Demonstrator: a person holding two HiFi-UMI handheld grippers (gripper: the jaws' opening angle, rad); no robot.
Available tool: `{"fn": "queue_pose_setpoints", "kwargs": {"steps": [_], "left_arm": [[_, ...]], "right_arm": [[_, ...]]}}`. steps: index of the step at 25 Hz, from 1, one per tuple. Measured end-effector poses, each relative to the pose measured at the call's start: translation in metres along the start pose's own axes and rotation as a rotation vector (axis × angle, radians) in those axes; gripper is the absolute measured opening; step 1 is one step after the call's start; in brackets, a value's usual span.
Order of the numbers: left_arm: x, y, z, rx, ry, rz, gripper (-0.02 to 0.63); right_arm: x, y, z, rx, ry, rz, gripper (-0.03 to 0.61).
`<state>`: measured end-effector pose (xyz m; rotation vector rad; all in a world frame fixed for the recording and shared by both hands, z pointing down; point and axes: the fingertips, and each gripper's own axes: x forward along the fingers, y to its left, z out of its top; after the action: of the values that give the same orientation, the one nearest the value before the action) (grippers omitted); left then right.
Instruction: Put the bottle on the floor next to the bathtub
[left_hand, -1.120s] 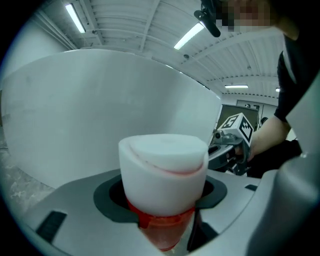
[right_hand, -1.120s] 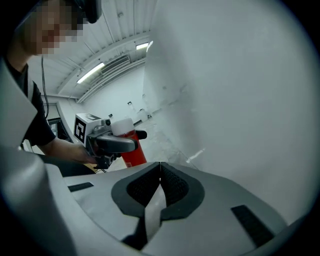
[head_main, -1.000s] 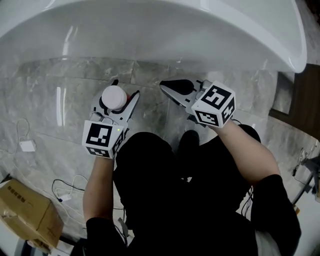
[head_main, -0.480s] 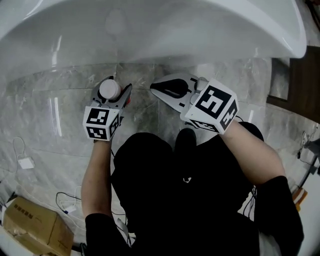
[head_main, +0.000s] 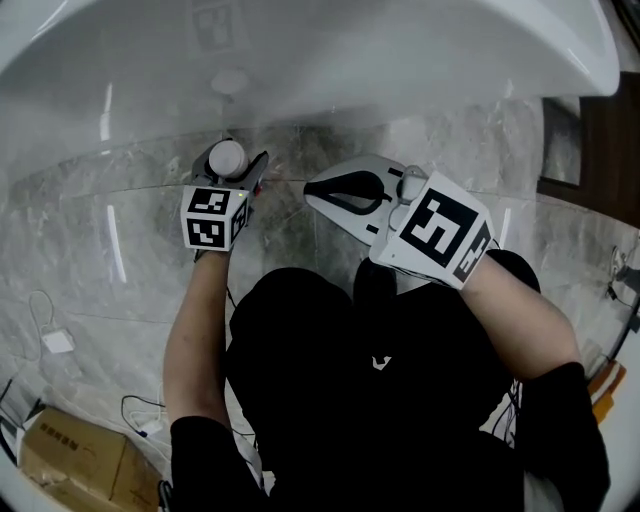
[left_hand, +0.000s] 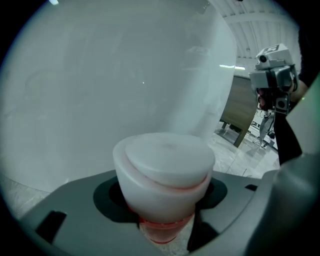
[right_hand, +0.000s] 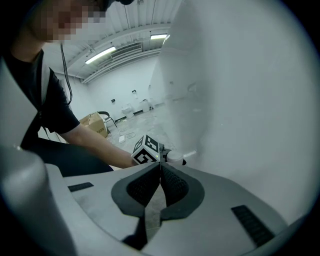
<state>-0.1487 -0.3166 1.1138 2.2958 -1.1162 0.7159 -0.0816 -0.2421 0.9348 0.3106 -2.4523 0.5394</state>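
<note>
The bottle (head_main: 226, 156) has a wide white cap and a reddish body (left_hand: 162, 231). My left gripper (head_main: 232, 160) is shut on it just below the cap, holding it upright close to the white bathtub's (head_main: 400, 50) curved outer wall (left_hand: 125, 75). Whether its base touches the grey marble floor (head_main: 100, 230) is hidden. My right gripper (head_main: 313, 188) hovers to the right of the bottle, shut with nothing between its pads (right_hand: 170, 186). In the right gripper view the left gripper's marker cube (right_hand: 147, 150) shows beside the tub (right_hand: 240, 100).
A cardboard box (head_main: 70, 455), loose cables (head_main: 140, 410) and a white adapter (head_main: 57, 342) lie on the floor at the lower left. A dark wooden cabinet (head_main: 600, 140) stands at the right. The person's black-clad legs (head_main: 370, 400) fill the lower middle.
My left gripper has carried the bottle forward and down, closer to the bathtub wall. The right gripper has shifted slightly and stays shut.
</note>
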Motion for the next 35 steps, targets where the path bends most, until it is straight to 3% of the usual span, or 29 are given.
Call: {"fn": "queue_pose_setpoints", "kwargs": {"steps": [4,10,20,25,31,35], "left_arm": [[0.013,0.001,-0.008,0.047,0.015,0.003,0.293],[0.014,-0.005,-0.011,0.051,-0.008,0.009,0.295],[-0.023,-0.025,-0.007,0.104,-0.024,-0.043,0.301],[-0.041,-0.040,0.023,0.099,-0.102,-0.045,0.299],[-0.082,-0.025,0.022,0.059,-0.149,-0.032,0.296],[-0.114,-0.023,0.027,0.051,-0.161,-0.009,0.290]], "right_arm": [[0.005,-0.002,-0.004,-0.008,-0.005,-0.002,0.028],[0.004,0.003,-0.005,-0.018,-0.007,0.032,0.028],[0.016,0.010,-0.004,-0.030,0.049,0.056,0.029],[0.020,0.018,-0.001,-0.075,0.051,0.109,0.029],[0.048,0.042,0.014,-0.184,0.073,0.160,0.029],[0.057,0.037,0.021,-0.148,0.046,0.167,0.029]]}}
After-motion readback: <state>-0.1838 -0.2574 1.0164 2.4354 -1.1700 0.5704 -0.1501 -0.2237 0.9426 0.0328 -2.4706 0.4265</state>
